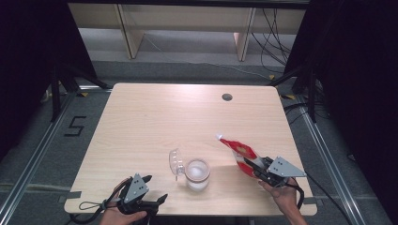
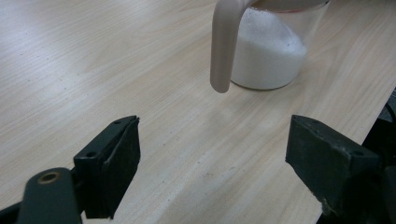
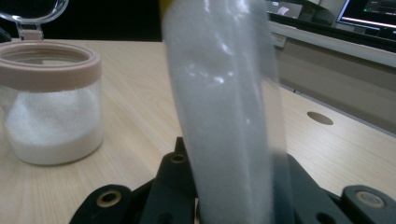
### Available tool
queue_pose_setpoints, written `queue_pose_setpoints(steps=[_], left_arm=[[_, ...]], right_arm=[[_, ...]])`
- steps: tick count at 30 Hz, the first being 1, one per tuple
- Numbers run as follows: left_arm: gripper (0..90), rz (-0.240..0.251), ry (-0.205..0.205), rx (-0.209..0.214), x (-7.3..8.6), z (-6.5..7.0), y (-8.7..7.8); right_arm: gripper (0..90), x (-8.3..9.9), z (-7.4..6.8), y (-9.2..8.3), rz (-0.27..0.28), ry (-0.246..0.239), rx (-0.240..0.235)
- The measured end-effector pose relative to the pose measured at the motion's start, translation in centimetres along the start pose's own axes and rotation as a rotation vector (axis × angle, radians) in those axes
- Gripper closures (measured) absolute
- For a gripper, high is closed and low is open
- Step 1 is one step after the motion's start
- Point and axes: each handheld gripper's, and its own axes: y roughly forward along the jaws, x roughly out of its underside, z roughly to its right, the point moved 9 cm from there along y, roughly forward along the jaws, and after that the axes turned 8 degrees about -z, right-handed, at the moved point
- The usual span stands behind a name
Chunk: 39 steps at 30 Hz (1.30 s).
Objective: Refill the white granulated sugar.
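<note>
Gripping a red-and-white pouch (image 1: pixel 241 154) of white granules, the right tongs (image 1: pixel 257 169) sit at the near right of the worktop (image 1: pixel 155 117), their jaws clamped on the pouch's lower part; the pouch slants up and away from them toward the worktop's middle, its small white tip farthest from the jaws. Seen along the right tongs' own jaws, the pouch (image 3: pixel 224 107) rises steeply from between them as a pale, translucent column, and the jar (image 3: pixel 51 102) stands off to its left, apart from it. This clear jar (image 1: pixel 197 174) has a pinkish collar, holds white granules in its lower half, and rests on the worktop between the two tongs, nearer the right pair; its clear hinged lid (image 1: pixel 176 161) is swung open on the side facing away from the right tongs. The left tongs (image 1: pixel 157 199) rest at the near left edge with jaws spread wide and nothing between them; from their own camera, bare worktop (image 2: pixel 93 70) lies between the jaws, and the jar (image 2: pixel 268 51) stands beyond them, with a pinkish strap (image 2: pixel 224 46) hanging down its near side.
</note>
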Motion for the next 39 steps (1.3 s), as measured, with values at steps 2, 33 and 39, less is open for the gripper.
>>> queue_pose_setpoints(steps=[2, 33, 39], left_arm=[[17.4, 0.007, -0.011, 0.015, -0.1, 0.2, 0.0], [17.4, 0.018, 0.015, 0.007, -0.3, 0.1, 0.0], [17.4, 0.021, -0.008, 0.011, -0.3, 0.2, 0.1]], right_arm=[[80.1, 0.0, 0.1, -0.2, 0.0, -0.012, 0.002], [77.3, 0.8, -0.2, -2.1, -0.05, 0.149, 0.023], [76.6, 1.0, -0.3, -2.2, -0.043, 0.205, 0.005]])
